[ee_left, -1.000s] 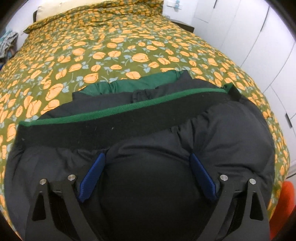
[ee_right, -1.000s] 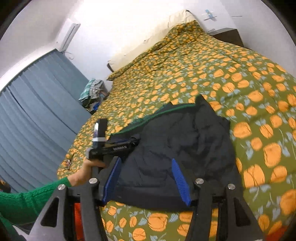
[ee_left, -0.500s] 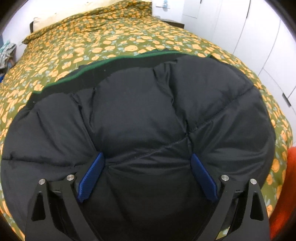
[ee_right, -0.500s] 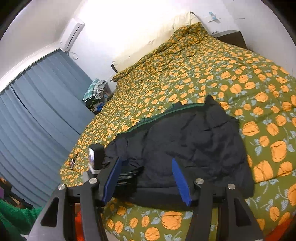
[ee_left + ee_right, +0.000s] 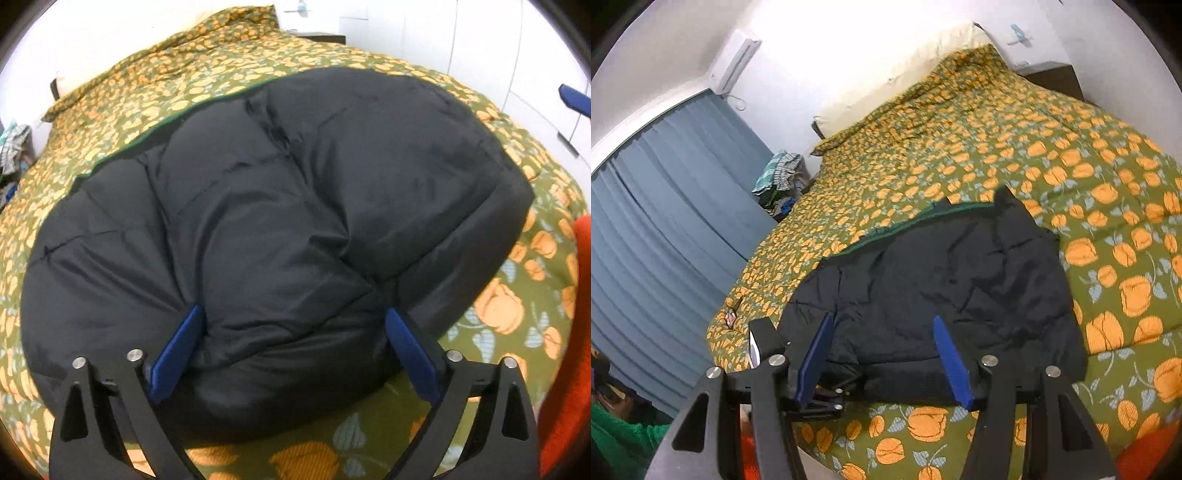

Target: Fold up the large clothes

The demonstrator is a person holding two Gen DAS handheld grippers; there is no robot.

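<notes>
A black puffer jacket [image 5: 280, 206] with a green lining edge lies folded on the bed near its foot; it also shows in the right wrist view [image 5: 945, 280]. My left gripper [image 5: 293, 350] is open with its blue pads on either side of the jacket's near edge, not clamped on it. My right gripper [image 5: 882, 354] is open and hovers above the jacket's near edge, holding nothing. The left gripper's black body [image 5: 768, 339] shows at the jacket's left corner in the right wrist view.
The bed cover [image 5: 1015, 140] is olive green with orange flowers. Blue curtains [image 5: 665, 221] hang on the left, with a pile of clothes [image 5: 779, 177] beside the bed. White wardrobe doors [image 5: 480, 48] stand on the right. An orange-red object [image 5: 569, 332] is by the bed's foot.
The jacket's upper layer has come down over the green lining and black band, so only the black outer side shows. Both grippers have drawn back toward the foot of the bed.
</notes>
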